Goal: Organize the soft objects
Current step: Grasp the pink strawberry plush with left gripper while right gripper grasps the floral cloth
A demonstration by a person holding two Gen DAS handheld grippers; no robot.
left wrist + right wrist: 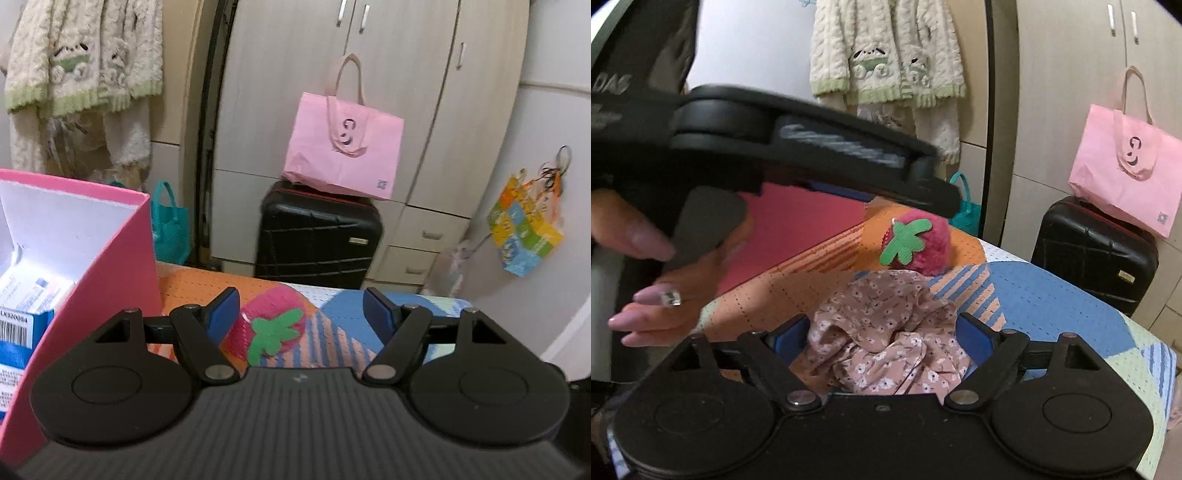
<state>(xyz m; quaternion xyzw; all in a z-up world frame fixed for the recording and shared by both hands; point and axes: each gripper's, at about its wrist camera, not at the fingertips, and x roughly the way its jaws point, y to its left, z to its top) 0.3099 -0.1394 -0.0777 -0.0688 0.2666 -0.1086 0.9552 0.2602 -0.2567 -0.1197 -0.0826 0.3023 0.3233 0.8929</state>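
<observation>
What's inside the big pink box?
The open pink cardboard box holds white-and-blue printed packages, one with a barcode. The box's near wall hides whatever sits deeper.

Black ribbed gripper body, blue jaws, silver pivot screws; hand with long mauve nails.

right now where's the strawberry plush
The strawberry plush lies on the patchwork bedspread, beside the pink box. In the left wrist view it sits below the open left gripper, toward its left finger; the floral cloth lies nearest it.
</observation>
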